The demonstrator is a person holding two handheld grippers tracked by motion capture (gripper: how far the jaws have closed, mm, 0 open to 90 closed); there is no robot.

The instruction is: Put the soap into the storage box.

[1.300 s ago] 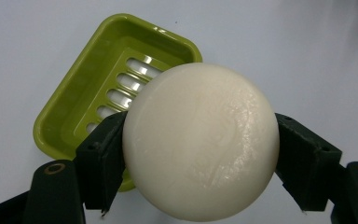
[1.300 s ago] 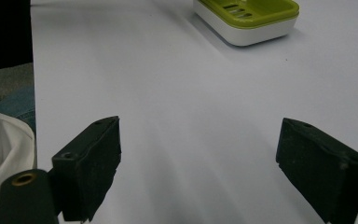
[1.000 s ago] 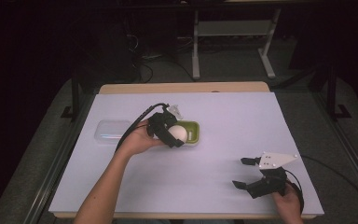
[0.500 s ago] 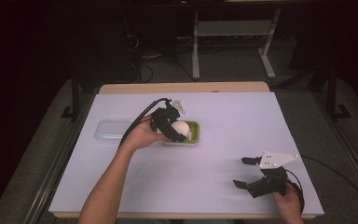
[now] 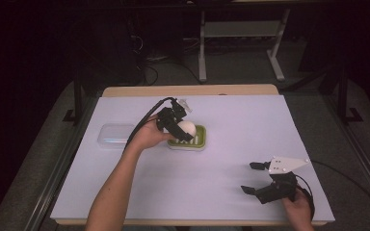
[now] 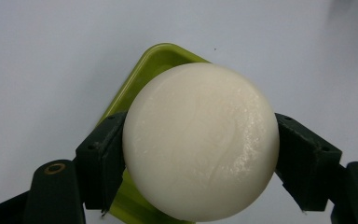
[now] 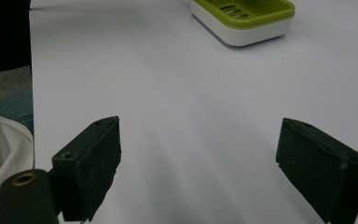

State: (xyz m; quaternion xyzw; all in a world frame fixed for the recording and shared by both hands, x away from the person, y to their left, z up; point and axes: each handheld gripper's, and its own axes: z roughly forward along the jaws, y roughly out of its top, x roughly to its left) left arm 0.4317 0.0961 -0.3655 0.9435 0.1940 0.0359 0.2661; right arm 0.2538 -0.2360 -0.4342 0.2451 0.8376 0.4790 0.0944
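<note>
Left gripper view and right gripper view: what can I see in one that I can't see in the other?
The left gripper view has the round white soap pinched between the left gripper and its two black jaws, just above a corner of the green soap dish. The right gripper view has the right gripper wide open with nothing in it, plus the slots inside the dish farther off and a bit of white cloth at the left edge. Both show the green dish and the white table.

Right gripper (image 7: 200, 163) with black jaws spread wide over the pale table (image 7: 168, 93), green-and-white soap dish (image 7: 242, 18) at the far top edge (well apart), white cloth (image 7: 0, 154) at lower left
</note>
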